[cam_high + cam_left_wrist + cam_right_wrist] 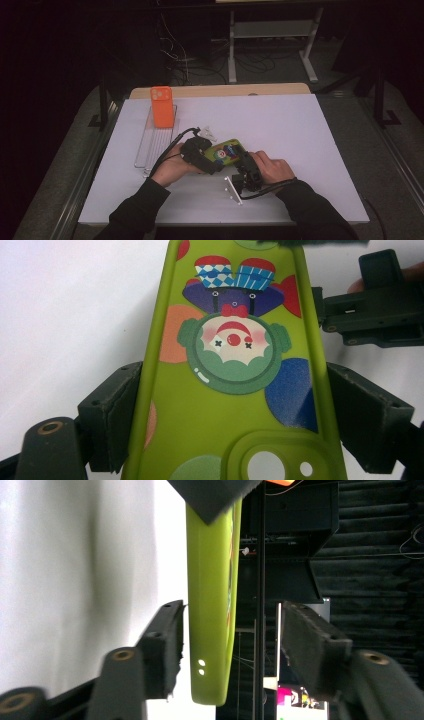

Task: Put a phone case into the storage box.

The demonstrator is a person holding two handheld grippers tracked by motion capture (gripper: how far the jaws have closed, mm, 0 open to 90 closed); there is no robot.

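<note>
A green phone case (229, 151) printed with a clown lies between both grippers at the middle of the white table (300, 140). In the left gripper view my left gripper (235, 390) is shut on the green phone case (225, 405), one jaw pressed against each long side near the camera hole. My left gripper (212, 161) holds its near-left end. My right gripper (245, 167) is at the case's other end. In the right gripper view the case (212, 605) is edge-on between the jaws of my right gripper (230, 615), which is open: one jaw is near it, the other stands apart.
An orange phone case (162, 106) stands upright at the far end of a clear rack (152, 147) on the table's left. Small clear plastic pieces lie at the middle (208, 133) and near the front (233, 190). Dark floor, cables and a table frame lie beyond the far edge.
</note>
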